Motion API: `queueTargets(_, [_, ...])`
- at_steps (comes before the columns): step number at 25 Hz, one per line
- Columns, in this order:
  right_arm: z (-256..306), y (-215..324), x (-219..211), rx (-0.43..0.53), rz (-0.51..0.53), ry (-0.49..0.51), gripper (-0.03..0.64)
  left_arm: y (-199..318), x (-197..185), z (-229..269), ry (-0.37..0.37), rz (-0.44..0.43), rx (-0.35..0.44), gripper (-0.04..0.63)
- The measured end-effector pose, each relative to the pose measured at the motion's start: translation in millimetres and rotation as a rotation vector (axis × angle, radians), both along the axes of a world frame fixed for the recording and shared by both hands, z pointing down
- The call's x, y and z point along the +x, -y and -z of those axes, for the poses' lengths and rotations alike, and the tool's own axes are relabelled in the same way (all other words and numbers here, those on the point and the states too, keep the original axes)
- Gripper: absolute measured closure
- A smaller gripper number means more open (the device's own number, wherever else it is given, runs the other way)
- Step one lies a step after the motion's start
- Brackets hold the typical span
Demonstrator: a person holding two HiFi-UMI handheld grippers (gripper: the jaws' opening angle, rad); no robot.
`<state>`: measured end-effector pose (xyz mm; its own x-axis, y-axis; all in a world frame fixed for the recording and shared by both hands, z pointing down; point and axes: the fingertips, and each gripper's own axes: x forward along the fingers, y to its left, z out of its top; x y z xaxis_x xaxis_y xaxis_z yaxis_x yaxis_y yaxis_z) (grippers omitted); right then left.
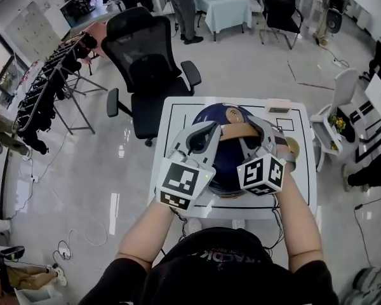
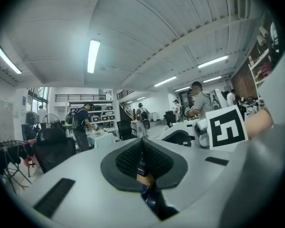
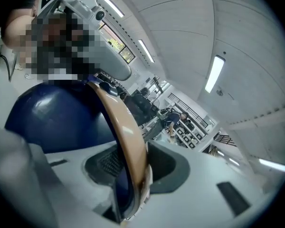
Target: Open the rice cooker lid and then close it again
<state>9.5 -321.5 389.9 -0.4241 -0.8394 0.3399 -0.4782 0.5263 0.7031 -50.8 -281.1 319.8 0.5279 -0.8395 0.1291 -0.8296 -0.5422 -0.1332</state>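
Note:
A navy blue rice cooker (image 1: pixel 232 164) with a domed lid stands on a white table (image 1: pixel 178 110). Its tan carrying handle (image 1: pixel 238 131) arches over the dome. My left gripper (image 1: pixel 209 133) rests at the handle's left end, jaws shut; in the left gripper view (image 2: pixel 142 163) only a sliver of tan and blue shows below the closed pads. My right gripper (image 1: pixel 261 131) is at the handle's right end. In the right gripper view the handle (image 3: pixel 128 141) runs between the jaws (image 3: pixel 133 175), which are shut on it, with the blue lid (image 3: pixel 61 118) to the left.
A black office chair (image 1: pixel 146 56) stands just behind the table. A small white side table (image 1: pixel 333 126) is at the right, a rack of dark gear (image 1: pixel 51 75) at the left. A small pink-edged device (image 1: pixel 278 105) lies at the table's back right corner.

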Motion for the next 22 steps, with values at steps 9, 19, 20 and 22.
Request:
queueTargets(9, [-14, 1, -11, -0.007, -0.002, -0.06, 0.477, 6, -10, -33, 0.062, -0.007, -0.071, 0.592])
queueTargets(19, [-29, -2, -24, -0.003, -0.001, -0.125, 0.469, 6, -25, -61, -0.02, -0.017, -0.152, 0.592])
queueTargets(20, [-31, -2, -25, -0.001, -0.001, -0.135, 0.468, 6, -26, -64, -0.025, -0.017, -0.161, 0.592])
queueTargets(22, [-35, -3, -27, 0.001, -0.001, -0.155, 0.466, 6, -27, -71, -0.031, -0.018, -0.176, 0.592])
